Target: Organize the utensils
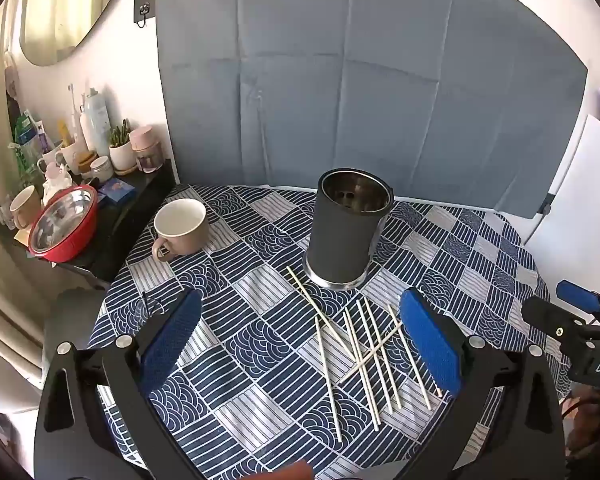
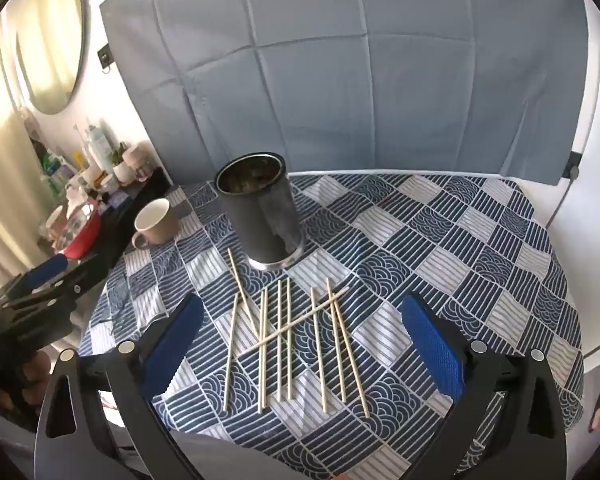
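Chopsticks (image 2: 296, 340) loose on tablecloth (image 2: 440, 240) | below both grippers' wide jaws

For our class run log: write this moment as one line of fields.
stage: start | chopsticks: loose on tablecloth | holder: upright, empty | left hand-held gripper: open | right hand-held gripper: open
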The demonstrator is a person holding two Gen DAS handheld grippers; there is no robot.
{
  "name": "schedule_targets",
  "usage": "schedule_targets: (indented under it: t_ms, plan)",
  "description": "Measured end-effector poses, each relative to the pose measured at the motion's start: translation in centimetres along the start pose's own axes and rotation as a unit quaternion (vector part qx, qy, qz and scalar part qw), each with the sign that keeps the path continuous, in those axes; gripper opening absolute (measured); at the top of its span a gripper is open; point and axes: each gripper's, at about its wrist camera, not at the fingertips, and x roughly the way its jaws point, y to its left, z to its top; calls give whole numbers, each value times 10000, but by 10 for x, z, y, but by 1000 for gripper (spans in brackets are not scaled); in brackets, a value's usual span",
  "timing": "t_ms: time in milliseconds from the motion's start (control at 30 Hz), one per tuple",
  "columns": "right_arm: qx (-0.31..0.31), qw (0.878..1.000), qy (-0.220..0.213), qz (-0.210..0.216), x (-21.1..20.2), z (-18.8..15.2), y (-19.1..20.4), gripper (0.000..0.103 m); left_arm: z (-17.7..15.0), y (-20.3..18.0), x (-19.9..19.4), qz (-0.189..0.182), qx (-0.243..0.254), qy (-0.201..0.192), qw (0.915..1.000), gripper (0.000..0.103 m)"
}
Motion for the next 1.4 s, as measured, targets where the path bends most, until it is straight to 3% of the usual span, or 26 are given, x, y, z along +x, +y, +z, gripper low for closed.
schedule_targets:
  t_ms: [467, 1400]
  plan:
    - [-38, 9999, 142, 72, 9, -3, -2, 95, -10, 2, -2, 118, 43, -107, 9999, 97]
    - [-172, 9994, 298, 103, 9, -4, 5, 95, -3, -2, 2, 112, 85, 64, 9999, 97]
